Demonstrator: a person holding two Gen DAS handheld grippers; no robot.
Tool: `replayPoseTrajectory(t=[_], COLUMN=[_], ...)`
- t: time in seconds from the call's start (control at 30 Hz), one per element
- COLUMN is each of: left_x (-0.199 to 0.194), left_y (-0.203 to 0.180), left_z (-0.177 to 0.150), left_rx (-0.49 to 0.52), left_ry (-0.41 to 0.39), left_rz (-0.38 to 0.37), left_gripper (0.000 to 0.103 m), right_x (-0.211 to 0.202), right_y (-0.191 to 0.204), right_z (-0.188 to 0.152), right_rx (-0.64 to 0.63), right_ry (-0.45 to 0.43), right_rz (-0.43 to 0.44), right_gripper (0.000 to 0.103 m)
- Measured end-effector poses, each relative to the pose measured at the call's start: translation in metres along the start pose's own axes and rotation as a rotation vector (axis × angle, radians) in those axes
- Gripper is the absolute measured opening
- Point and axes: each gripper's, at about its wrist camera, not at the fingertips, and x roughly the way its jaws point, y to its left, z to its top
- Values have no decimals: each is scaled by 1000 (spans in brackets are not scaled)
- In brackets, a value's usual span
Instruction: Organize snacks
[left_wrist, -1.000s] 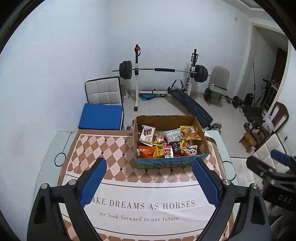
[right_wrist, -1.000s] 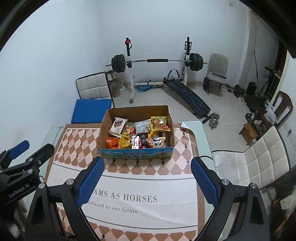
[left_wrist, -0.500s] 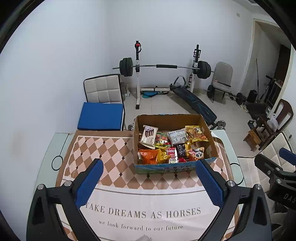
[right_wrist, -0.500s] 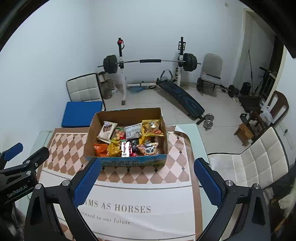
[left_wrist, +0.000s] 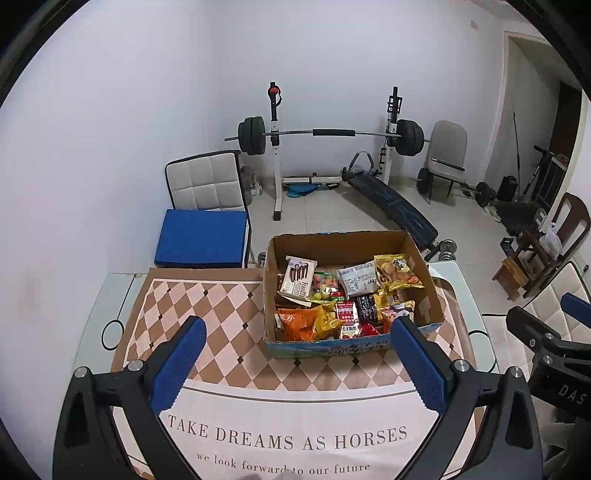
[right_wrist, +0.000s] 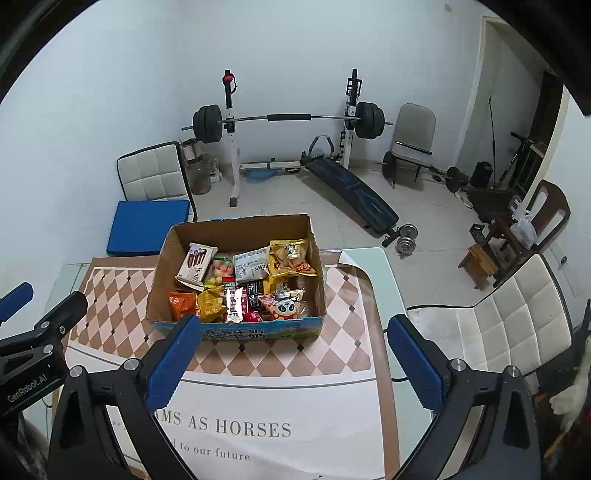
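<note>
An open cardboard box (left_wrist: 340, 242) (right_wrist: 240, 225) stands on the far half of the table, full of mixed snack packets. Among them are a white Franzzi biscuit pack (left_wrist: 297, 282) (right_wrist: 195, 263), a yellow chip bag (left_wrist: 397, 271) (right_wrist: 290, 256), an orange bag (left_wrist: 297, 323) and a panda packet (right_wrist: 284, 306). My left gripper (left_wrist: 297, 363) hangs above the tablecloth just short of the box, open and empty. My right gripper (right_wrist: 295, 360) is open too, nothing between its blue pads, the box ahead and to its left.
A checked tablecloth (left_wrist: 207, 317) with printed lettering covers the glass table (right_wrist: 376, 262). Beyond it are a chair with a blue cushion (left_wrist: 201, 238), a barbell rack (left_wrist: 332, 133) and a bench. A white padded chair (right_wrist: 517, 321) stands right of the table.
Both grippers have moved forward and down toward the box, which now looks larger and nearer. Both sets of jaws stand a little wider than a second ago.
</note>
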Motion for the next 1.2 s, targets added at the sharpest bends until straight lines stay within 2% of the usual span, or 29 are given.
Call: replayPoseTrajectory(t=[0.9,1.2], left_x=[7,6], left_y=[0,-1], left_z=[-1,0], left_rx=[21,23], left_ry=[8,-3], left_rz=[-28,-14], left_gripper=[102,102], right_x=[2,0], right_y=[-5,-10], right_z=[1,2], right_rx=[10,24], right_ry=[-4,-7], right_rz=[-17,-24], right_gripper=[103,103])
